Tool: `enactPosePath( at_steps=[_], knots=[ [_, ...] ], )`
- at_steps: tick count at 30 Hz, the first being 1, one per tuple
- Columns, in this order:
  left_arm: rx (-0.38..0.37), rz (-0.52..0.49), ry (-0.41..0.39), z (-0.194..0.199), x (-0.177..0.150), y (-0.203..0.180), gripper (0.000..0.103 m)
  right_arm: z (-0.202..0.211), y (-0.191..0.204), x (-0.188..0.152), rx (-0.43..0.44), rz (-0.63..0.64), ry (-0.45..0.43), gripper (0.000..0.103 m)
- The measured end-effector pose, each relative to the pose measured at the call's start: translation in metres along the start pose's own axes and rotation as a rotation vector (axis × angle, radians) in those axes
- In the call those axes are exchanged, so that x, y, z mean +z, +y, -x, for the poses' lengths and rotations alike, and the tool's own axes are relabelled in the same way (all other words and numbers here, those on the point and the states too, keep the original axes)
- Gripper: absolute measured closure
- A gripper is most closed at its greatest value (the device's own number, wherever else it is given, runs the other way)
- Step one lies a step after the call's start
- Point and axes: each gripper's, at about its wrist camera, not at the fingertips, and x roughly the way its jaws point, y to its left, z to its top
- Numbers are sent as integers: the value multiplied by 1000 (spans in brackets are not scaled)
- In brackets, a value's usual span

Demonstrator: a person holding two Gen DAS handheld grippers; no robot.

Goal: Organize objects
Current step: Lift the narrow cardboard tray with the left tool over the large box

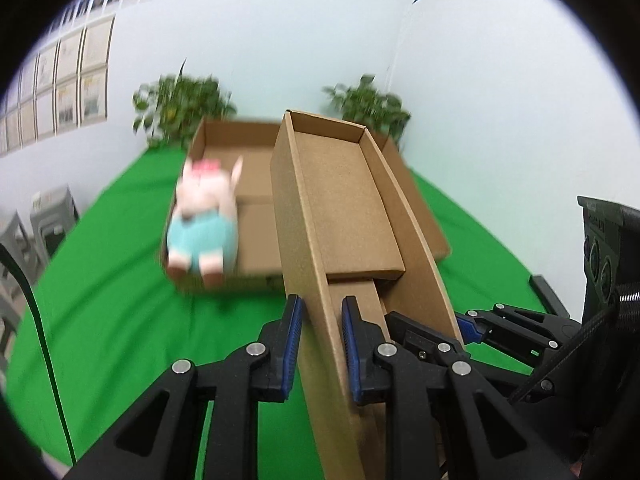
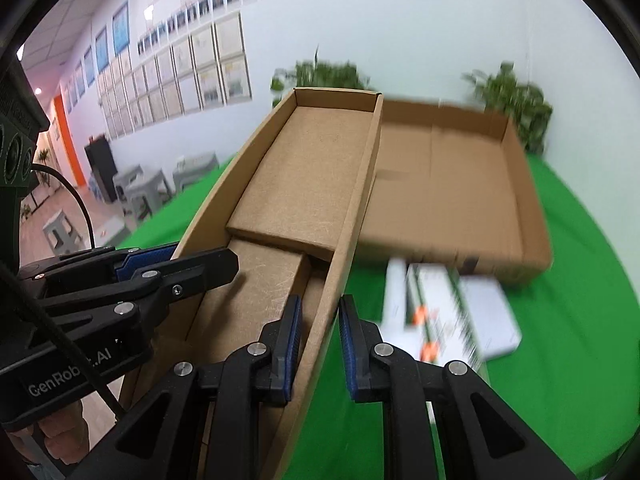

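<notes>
Both grippers hold a long narrow cardboard tray (image 1: 344,216) tilted above the green table. My left gripper (image 1: 320,344) is shut on the tray's left wall. My right gripper (image 2: 318,344) is shut on the tray's right wall (image 2: 340,248); it also shows in the left wrist view (image 1: 468,328). The left gripper shows in the right wrist view (image 2: 160,268). Behind it lies a wide flat cardboard box (image 1: 224,136), also in the right wrist view (image 2: 460,188). A pink plush pig (image 1: 204,216) in a teal skirt lies in the box's left part. A white and grey package (image 2: 444,312) lies on the table.
The table is covered with green cloth (image 1: 120,320). Two potted plants (image 1: 180,108) (image 1: 368,104) stand at the back against the white wall. Grey stools (image 2: 140,188) stand on the floor to the left.
</notes>
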Motion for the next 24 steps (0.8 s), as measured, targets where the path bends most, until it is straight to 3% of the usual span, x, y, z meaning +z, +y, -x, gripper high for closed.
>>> enactPosePath(
  at_steps=[9, 24],
  knots=[
    [-16, -86, -138, 17, 73, -11, 84, 35, -9, 72, -48, 12, -180, 87],
    [20, -167, -283, 25, 189, -2, 84, 56, -7, 206, -50, 38, -339, 87]
  ],
)
